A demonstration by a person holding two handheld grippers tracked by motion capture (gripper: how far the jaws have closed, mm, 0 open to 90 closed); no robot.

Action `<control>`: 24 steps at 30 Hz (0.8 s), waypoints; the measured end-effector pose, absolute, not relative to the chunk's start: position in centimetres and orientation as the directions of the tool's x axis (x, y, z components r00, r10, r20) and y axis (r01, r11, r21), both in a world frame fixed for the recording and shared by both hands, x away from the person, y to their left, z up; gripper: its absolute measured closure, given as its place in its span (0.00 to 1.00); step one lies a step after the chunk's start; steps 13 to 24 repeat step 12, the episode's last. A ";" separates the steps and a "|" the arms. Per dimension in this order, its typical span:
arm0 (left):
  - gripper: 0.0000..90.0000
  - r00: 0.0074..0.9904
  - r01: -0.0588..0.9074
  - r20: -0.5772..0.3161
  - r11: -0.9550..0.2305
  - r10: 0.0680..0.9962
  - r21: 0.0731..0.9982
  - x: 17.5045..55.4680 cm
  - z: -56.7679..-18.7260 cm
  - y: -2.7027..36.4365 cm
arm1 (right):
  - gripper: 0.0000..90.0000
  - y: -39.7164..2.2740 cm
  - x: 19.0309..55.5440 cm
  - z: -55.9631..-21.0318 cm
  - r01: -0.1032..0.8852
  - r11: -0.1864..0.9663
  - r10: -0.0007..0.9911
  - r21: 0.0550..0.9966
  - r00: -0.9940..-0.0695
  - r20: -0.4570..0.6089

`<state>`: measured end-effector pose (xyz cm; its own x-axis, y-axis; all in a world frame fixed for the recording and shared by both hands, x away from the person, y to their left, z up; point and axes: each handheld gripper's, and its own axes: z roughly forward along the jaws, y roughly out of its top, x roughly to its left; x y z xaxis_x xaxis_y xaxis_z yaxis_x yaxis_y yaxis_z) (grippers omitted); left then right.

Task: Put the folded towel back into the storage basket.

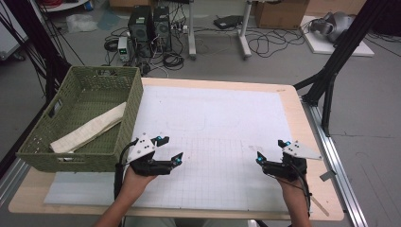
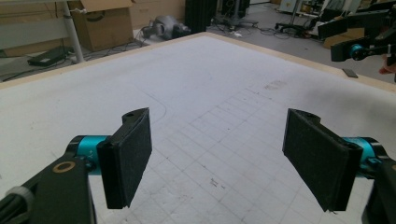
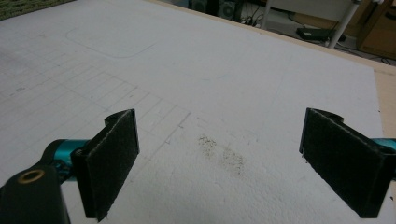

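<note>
High view shows two hand-held grippers hovering over the near part of a white gridded mat (image 1: 213, 123) that covers a wooden counter (image 1: 302, 118). Nothing is held in either one. The left gripper (image 1: 169, 148) sits near the left of the mat, its jaws spread wide and empty, with a grey three-cornered plate on top and a hand behind it. The right gripper (image 1: 270, 150) sits near the right of the mat, well apart from the left one, its jaws also spread wide and empty.

Nearest to the left gripper is a green woven basket (image 1: 123, 142), standing at the left edge of the counter, just beside that gripper. Inside the basket lies a folded cream cloth (image 1: 90, 128), set slantwise across its floor.

Left gripper view shows both black padded jaws apart over the grid lines, with the right gripper at the far right edge. Right gripper view shows its jaws apart above a faint dark smudge (image 3: 224, 154) on the mat.
</note>
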<state>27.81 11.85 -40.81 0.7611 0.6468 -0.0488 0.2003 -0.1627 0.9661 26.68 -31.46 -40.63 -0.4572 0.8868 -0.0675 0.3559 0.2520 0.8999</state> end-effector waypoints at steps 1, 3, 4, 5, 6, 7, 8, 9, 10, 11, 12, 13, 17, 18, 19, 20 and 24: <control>0.27 0.760 0.204 -0.051 -0.163 0.647 0.965 27.9 -40.9 11.9 | 0.12 -31.4 26.7 -40.6 0.354 0.253 0.887 0.900 -0.457 -0.070; 0.27 0.759 0.207 -0.054 -0.162 0.649 0.965 27.9 -41.0 12.0 | 0.12 -31.4 26.7 -40.6 0.350 0.253 0.886 0.902 -0.458 -0.071; 0.27 0.757 0.210 -0.055 -0.162 0.652 0.964 27.9 -41.0 12.0 | 0.12 -31.4 26.7 -40.6 0.350 0.251 0.886 0.902 -0.458 -0.069; 0.27 0.757 0.214 -0.060 -0.160 0.650 0.964 28.0 -41.1 12.0 | 0.12 -31.3 26.7 -40.7 0.353 0.251 0.886 0.901 -0.460 -0.067; 0.27 0.756 0.215 -0.058 -0.164 0.651 0.963 28.0 -41.1 12.0 | 0.12 -31.4 26.8 -40.7 0.354 0.254 0.884 0.900 -0.462 -0.068; 0.27 0.756 0.216 -0.057 -0.167 0.652 0.962 28.1 -41.2 12.0 | 0.12 -31.3 26.8 -40.8 0.351 0.253 0.884 0.901 -0.463 -0.068; 0.27 0.755 0.218 -0.058 -0.167 0.653 0.961 28.1 -41.2 12.0 | 0.12 -31.4 26.8 -40.8 0.351 0.257 0.884 0.900 -0.463 -0.072; 0.27 0.755 0.219 -0.057 -0.169 0.653 0.961 28.1 -41.2 12.0 | 0.12 -31.3 26.8 -40.8 0.355 0.255 0.883 0.899 -0.464 -0.067; 0.27 0.755 0.221 -0.060 -0.167 0.653 0.961 28.1 -41.3 11.9 | 0.12 -31.3 26.9 -40.8 0.352 0.255 0.883 0.901 -0.465 -0.068; 0.27 0.754 0.222 -0.059 -0.169 0.655 0.960 28.2 -41.3 11.9 | 0.12 -31.3 26.9 -40.9 0.353 0.254 0.883 0.900 -0.465 -0.067; 0.27 0.754 0.222 -0.057 -0.172 0.655 0.960 28.2 -41.3 12.0 | 0.12 -31.3 26.9 -40.9 0.354 0.251 0.883 0.901 -0.465 -0.063; 0.27 0.754 0.222 -0.057 -0.172 0.655 0.960 28.2 -41.3 12.0 | 0.12 -31.3 26.9 -40.9 0.354 0.251 0.883 0.901 -0.465 -0.063; 0.27 0.754 0.222 -0.057 -0.172 0.655 0.960 28.2 -41.3 12.0 | 0.12 -31.3 26.9 -40.9 0.354 0.251 0.883 0.901 -0.465 -0.063; 0.27 0.754 0.222 -0.057 -0.172 0.655 0.960 28.2 -41.3 12.0 | 0.12 -31.3 26.9 -40.9 0.354 0.251 0.883 0.901 -0.465 -0.063; 0.27 0.754 0.222 -0.057 -0.172 0.655 0.960 28.2 -41.3 12.0 | 0.12 -31.3 26.9 -40.9 0.354 0.251 0.883 0.901 -0.465 -0.063; 0.27 0.754 0.222 -0.057 -0.172 0.655 0.960 28.2 -41.3 12.0 | 0.12 -31.3 26.9 -40.9 0.354 0.251 0.883 0.901 -0.465 -0.063; 0.27 0.754 0.222 -0.057 -0.172 0.655 0.960 28.2 -41.3 12.0 | 0.12 -31.3 26.9 -40.9 0.354 0.251 0.883 0.901 -0.465 -0.063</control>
